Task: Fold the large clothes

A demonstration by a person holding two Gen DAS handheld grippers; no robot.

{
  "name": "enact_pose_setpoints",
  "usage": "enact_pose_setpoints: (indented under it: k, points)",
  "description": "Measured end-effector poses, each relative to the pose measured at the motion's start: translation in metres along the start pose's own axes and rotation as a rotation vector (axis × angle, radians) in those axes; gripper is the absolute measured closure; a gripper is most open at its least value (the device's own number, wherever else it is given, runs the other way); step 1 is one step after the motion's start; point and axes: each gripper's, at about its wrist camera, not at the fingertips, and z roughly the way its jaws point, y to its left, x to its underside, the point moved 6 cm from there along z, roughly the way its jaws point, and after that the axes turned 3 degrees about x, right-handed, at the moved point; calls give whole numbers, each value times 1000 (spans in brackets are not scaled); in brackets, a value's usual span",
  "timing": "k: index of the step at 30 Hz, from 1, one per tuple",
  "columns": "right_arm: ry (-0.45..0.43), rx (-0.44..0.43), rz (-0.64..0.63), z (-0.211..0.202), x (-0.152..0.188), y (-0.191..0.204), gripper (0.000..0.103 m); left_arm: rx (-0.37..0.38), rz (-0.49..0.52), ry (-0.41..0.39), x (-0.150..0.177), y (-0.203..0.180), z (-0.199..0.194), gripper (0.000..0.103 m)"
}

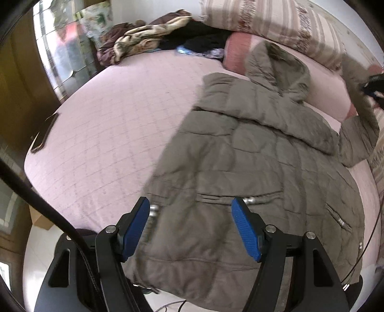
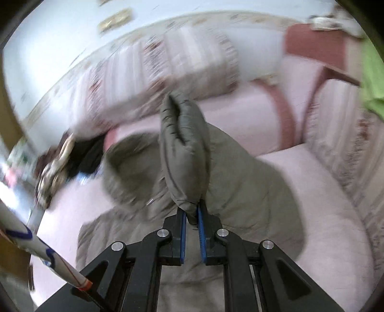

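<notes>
An olive-grey padded hooded jacket [image 1: 252, 153] lies spread on a pink quilted bed [image 1: 108, 134], hood toward the pillows. My left gripper [image 1: 192, 208] is open and empty, hovering over the jacket's lower part near its left edge. My right gripper [image 2: 192, 211] is shut on the jacket's sleeve [image 2: 184, 144] and holds the cuff end lifted above the jacket body [image 2: 252, 192]. The right gripper also shows blurred at the far right of the left wrist view [image 1: 372, 88].
A heap of dark and patterned clothes [image 1: 153, 40] lies at the bed's far left corner. Striped pillows [image 1: 276, 21] and a pink pillow [image 1: 237, 52] line the head of the bed. A dark phone-like object [image 1: 44, 133] lies near the bed's left edge.
</notes>
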Motion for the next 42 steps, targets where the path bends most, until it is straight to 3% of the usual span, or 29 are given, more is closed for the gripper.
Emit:
enact_pose_setpoints:
  k: [6,9,11,13,14,19,24,32,37,38,40,42]
  points:
    - [187,-97,-101,75,86,74,93,-40,-57,-11,-6,33,2,33]
    - [255,-89,-134,106,120,90,90,-43,-66,-13,-12,40,3,33]
    - [286,-74,-176,118,140,98,79,-45,-62,-23,-18,42,1,33]
    - [286,-90,-208,119,146,103,34,-41,-53,-34,-27,41,0,33]
    - [264,-103,-217,112,149,104,22,-33,-49,-37,-33,40,0,33]
    - [176,-121,-240,68,146,83,19,57,-53,-14,-65,21,11,33]
    - [162,-120,-146,38,150,32,19,147,-20,14,-108,-25,38,33]
    - [134,-93,42,-2,159,-67,19,338,29,200,-161,-116,136,29]
    - [136,-71,110,-11,168,-105,19,401,-99,302,-171,-144,200,30]
    - [136,-65,114,-11,168,-108,19,411,-115,307,-173,-146,204,34]
    - [135,-49,120,-9,169,-116,19,422,-121,340,-173,-156,211,78]
    - [134,-36,130,-5,166,-122,19,393,-100,369,-173,-163,212,82]
